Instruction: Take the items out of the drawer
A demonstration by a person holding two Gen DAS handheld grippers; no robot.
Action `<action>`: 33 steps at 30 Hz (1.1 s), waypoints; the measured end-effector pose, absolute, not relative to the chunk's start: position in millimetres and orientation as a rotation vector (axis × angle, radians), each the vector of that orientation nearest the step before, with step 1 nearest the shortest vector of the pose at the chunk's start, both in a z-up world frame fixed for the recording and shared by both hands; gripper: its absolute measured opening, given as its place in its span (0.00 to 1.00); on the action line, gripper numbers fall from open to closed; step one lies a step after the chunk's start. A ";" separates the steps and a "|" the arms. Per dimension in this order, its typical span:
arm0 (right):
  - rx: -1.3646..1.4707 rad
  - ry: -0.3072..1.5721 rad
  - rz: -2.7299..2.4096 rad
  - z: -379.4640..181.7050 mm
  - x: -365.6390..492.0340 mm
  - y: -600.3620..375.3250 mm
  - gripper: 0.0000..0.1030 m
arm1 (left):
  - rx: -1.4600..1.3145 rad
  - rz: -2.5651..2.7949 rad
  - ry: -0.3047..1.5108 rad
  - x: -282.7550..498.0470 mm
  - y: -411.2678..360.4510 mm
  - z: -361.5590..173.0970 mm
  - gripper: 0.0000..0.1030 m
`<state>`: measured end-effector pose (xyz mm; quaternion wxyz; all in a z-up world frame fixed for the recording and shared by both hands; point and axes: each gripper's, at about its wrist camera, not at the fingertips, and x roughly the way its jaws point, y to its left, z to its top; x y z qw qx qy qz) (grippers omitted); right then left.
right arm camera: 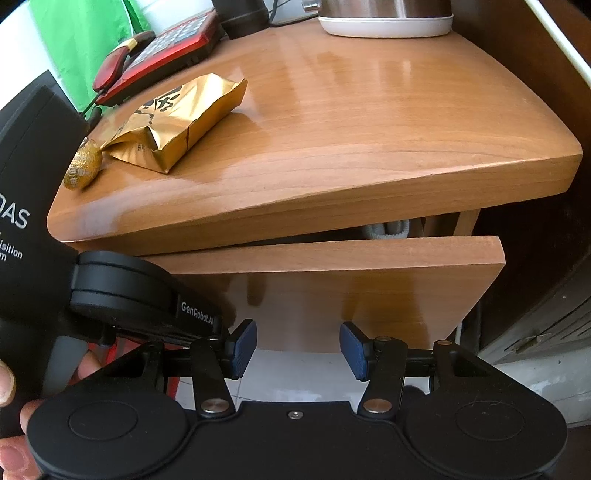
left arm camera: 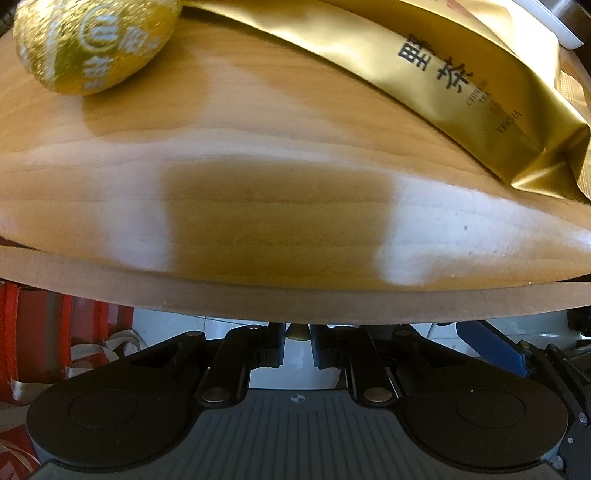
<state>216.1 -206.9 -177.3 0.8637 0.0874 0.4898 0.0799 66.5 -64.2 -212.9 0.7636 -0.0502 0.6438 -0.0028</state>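
The nightstand's drawer front [right arm camera: 351, 288] stands pulled out a little under the wooden top [right arm camera: 369, 110]. My left gripper [left arm camera: 298, 332] points down over the drawer's top edge [left arm camera: 295, 301], shut on a small brass knob between its fingers. Its black housing [right arm camera: 140, 291] shows at the drawer's left side. A gold tea pouch [right arm camera: 177, 122] [left arm camera: 461, 85] and a gold foil ball [right arm camera: 83, 166] [left arm camera: 92, 40] lie on the top. My right gripper [right arm camera: 299, 347] hangs open in front of the drawer face, holding nothing. Something grey-white [right arm camera: 388, 229] shows in the drawer gap.
A red telephone [right arm camera: 159, 55] and a kettle base [right arm camera: 384, 18] stand at the back of the top, with green cloth [right arm camera: 85, 44] behind. Red bags [left arm camera: 55, 332] sit on the floor at the left. A person's fingers [right arm camera: 11, 406] grip the left handle.
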 end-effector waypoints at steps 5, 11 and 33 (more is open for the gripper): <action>0.182 1.026 0.166 -185.5 228.4 -194.5 0.48 | -0.102 -0.006 1.390 56.5 -67.7 -214.3 0.14; 0.165 1.039 0.170 -197.2 238.9 -176.9 0.48 | -0.096 -0.020 1.381 40.4 -70.4 -215.8 0.14; 0.142 1.045 0.144 -232.1 288.5 -95.9 0.53 | -0.100 -0.044 1.354 17.0 -88.6 -208.8 0.23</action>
